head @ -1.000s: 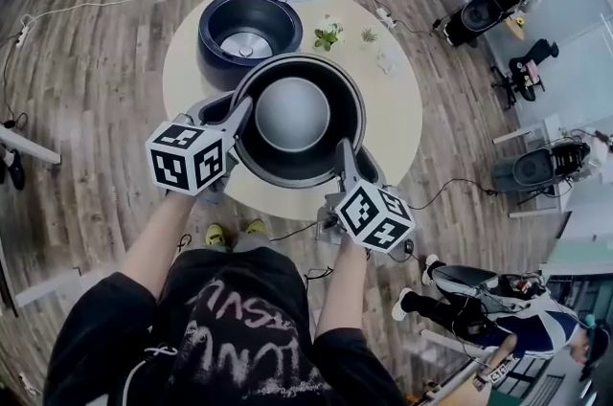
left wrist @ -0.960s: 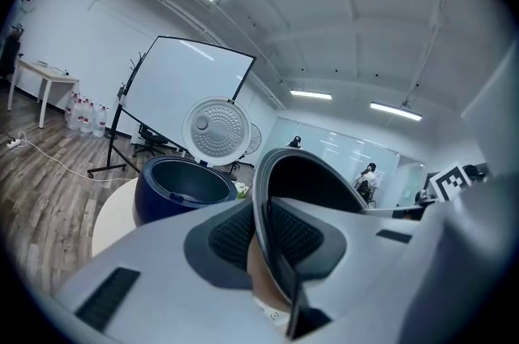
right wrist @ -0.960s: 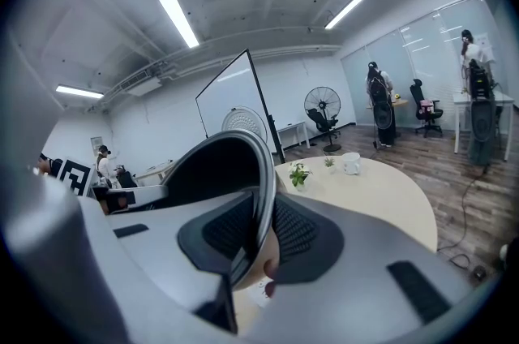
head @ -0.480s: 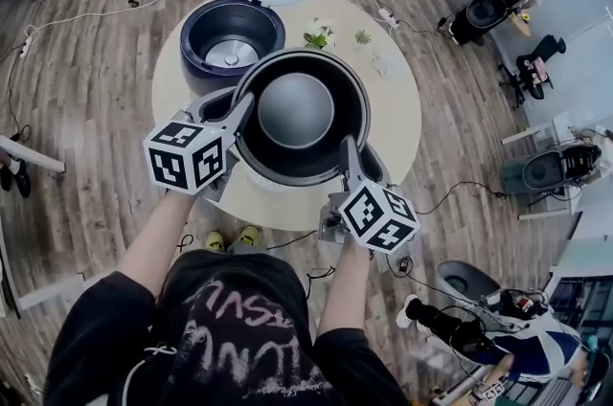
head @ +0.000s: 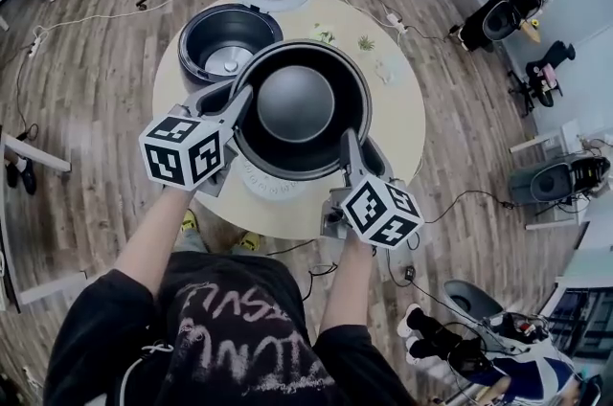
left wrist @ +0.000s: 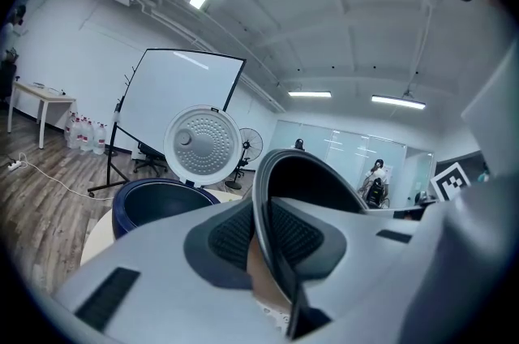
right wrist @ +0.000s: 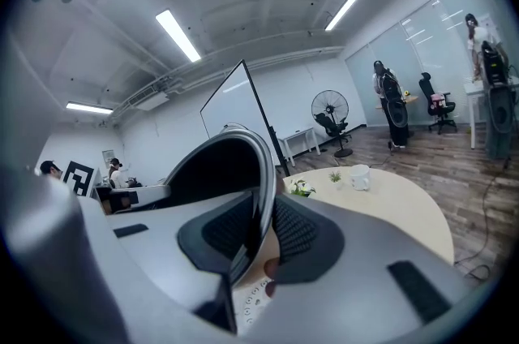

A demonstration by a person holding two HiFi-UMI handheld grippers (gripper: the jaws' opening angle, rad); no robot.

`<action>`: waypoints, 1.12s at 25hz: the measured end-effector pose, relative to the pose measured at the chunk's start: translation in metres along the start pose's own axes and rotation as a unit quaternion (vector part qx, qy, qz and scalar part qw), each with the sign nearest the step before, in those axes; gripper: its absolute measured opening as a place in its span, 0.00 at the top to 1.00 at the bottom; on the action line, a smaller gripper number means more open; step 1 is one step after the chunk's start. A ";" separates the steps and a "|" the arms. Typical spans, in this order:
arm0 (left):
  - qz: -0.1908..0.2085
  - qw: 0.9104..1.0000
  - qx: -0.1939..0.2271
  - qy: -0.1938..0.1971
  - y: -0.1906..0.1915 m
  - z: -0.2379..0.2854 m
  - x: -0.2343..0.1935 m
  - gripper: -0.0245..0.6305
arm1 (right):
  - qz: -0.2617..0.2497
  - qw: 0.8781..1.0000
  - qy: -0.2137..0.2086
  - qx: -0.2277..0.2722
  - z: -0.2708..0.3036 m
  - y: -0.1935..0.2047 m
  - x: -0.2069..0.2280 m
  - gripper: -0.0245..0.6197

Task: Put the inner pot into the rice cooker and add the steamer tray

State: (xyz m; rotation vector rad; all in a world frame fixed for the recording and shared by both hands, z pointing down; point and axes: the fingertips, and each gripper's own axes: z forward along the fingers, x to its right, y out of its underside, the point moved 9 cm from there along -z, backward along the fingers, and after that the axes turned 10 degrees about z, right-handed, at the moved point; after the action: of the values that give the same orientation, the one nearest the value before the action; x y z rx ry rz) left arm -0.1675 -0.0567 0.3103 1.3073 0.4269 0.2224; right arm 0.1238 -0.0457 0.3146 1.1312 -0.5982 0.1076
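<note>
Standing beyond the held inner pot [head: 297, 102]: open rice cooker [head: 222, 48], plants [head: 367, 42], cup [right wrist: 359, 176].

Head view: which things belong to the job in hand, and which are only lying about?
Job: inner pot, rice cooker, steamer tray, left gripper, right gripper (both holding the pot's rim).
Lying about: plants, cup, fan.

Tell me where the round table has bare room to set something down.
Bare tabletop lies on the right, between cup and near edge. Far side is crowded: cooker, plants, cup. The pot hangs over the middle.
</note>
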 end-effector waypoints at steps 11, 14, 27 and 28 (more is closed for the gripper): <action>-0.013 0.999 0.033 0.007 -0.026 -0.004 -0.084 0.85 | -0.037 0.999 -0.005 0.017 0.058 -0.009 -0.071 0.84; -0.013 0.999 0.036 0.004 -0.034 -0.005 -0.111 0.85 | -0.043 0.999 -0.012 0.017 0.081 -0.009 -0.090 0.84; -0.046 0.999 0.012 -0.027 -0.057 0.019 -0.196 0.85 | -0.067 0.996 -0.045 -0.042 0.182 -0.028 -0.133 0.83; -0.048 0.998 0.009 -0.028 -0.056 0.021 -0.200 0.85 | -0.065 0.996 -0.045 -0.047 0.188 -0.027 -0.133 0.83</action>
State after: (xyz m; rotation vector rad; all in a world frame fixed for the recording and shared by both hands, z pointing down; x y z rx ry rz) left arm -0.3432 -0.1681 0.2960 1.3043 0.4436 0.1007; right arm -0.0512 -0.1932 0.2801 1.0838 -0.6015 -0.0830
